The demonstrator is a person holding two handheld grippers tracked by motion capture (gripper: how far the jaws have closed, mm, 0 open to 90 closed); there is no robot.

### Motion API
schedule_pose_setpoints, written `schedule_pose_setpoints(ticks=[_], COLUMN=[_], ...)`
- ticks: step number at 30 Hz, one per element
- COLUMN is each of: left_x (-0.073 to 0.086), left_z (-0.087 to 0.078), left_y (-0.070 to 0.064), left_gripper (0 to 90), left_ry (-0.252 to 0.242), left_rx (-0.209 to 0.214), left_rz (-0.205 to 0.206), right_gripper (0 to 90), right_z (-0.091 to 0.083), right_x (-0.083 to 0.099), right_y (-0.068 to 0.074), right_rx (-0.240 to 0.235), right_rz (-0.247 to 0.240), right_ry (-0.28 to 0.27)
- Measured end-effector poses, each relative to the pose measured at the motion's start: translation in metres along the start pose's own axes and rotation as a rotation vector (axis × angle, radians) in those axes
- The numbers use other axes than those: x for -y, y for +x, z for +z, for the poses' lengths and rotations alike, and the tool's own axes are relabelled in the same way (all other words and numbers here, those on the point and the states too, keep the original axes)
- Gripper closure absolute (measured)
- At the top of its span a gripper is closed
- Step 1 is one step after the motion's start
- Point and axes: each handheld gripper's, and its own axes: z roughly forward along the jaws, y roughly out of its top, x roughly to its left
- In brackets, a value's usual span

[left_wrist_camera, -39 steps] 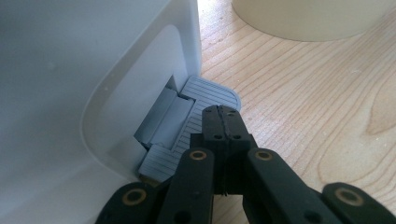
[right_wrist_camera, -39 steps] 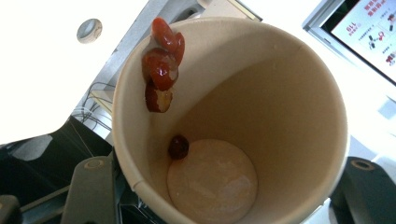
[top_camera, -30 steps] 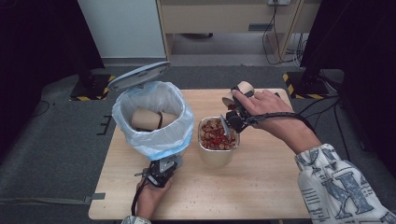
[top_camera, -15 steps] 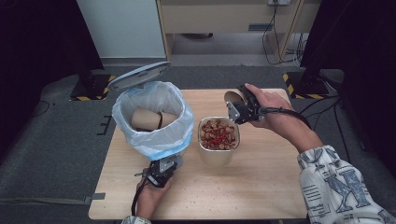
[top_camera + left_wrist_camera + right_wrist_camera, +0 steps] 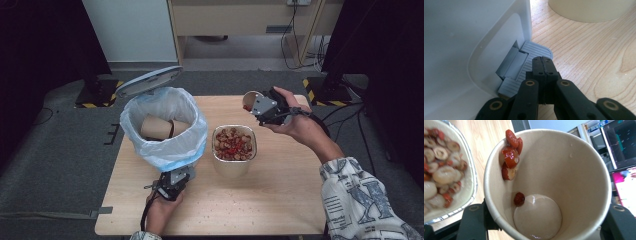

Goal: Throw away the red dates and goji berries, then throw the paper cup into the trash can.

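Observation:
My right gripper is shut on a paper cup, held tipped on its side above the table's far right, mouth facing left. In the right gripper view the cup has red fruit pieces stuck at its rim and one piece near the bottom. A foil tray full of red and pale dried fruit sits mid-table. A white pedal bin with a blue-white bag stands at the left, lid raised. My left gripper is shut, its tip resting on the bin's grey pedal.
Paper cups lie inside the bin. The foil tray's rim is just left of the held cup. Small crumbs dot the front of the wooden table. Dark stands and cables sit on the floor beyond the far edge.
The right hand has turned and drawn back from over the tray, so the cup now lies on its side with its mouth to the left. The left gripper has stayed on the pedal.

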Motion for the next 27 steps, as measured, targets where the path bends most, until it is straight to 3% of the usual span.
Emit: schedule_pose_setpoints(ticks=[4,5,6,11,23,24,27], left_x=[0.0,0.0,0.0,0.0,0.0,0.0,0.0], left_z=[0.0,0.0,0.0,0.0,-0.001,0.0,0.0], left_y=[0.0,0.0,0.001,0.001,0.001,0.001,0.001], left_gripper=[90.0,90.0,90.0,90.0,90.0,90.0,90.0], left_ry=[0.004,0.004,0.005,0.005,0.008,0.006,0.005], left_rx=[0.0,0.0,-0.001,0.001,0.001,0.001,0.004], left_rz=[0.004,0.004,0.007,0.005,0.007,0.006,0.004], right_gripper=[35.3,35.3,35.3,35.2,35.2,35.2,35.2], right_z=[-0.001,-0.001,-0.002,-0.004,-0.012,-0.013,-0.014], right_x=[0.006,0.006,0.01,0.017,0.034,0.039,0.047], right_y=[-0.005,-0.005,-0.007,-0.011,-0.018,-0.021,-0.023], right_rx=[-0.034,-0.034,-0.052,-0.087,-0.118,-0.13,-0.153], right_rz=[0.099,0.099,0.141,0.215,0.356,0.394,0.445], right_ry=[-0.033,-0.033,-0.052,-0.08,-0.124,-0.134,-0.147])
